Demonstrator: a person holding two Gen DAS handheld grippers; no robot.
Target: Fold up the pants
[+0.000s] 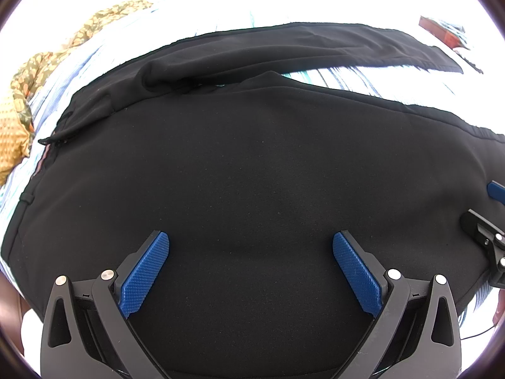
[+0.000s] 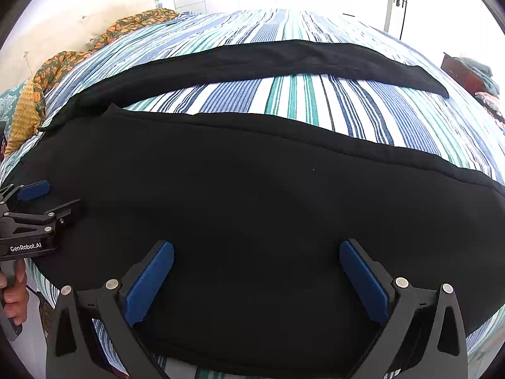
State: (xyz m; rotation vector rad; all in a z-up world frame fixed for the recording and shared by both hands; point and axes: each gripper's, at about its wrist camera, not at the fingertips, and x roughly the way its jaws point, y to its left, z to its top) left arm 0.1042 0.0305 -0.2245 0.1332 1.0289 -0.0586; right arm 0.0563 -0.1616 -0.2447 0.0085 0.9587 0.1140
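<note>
Pants (image 2: 252, 195): black, we see them spread on the striped bed (image 2: 315, 101), legs toward 3 o'clock.
Left hand-held gripper (image 1: 251, 246): agape, empty.
Right hand-held gripper (image 2: 256, 254): agape, perhaps touching cloth.

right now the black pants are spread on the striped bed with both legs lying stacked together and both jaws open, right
Not quite. The black pants lie on the striped bed, but the legs are apart, with stripes showing between them in the right wrist view. Both the left gripper and right gripper have open jaws.
</note>
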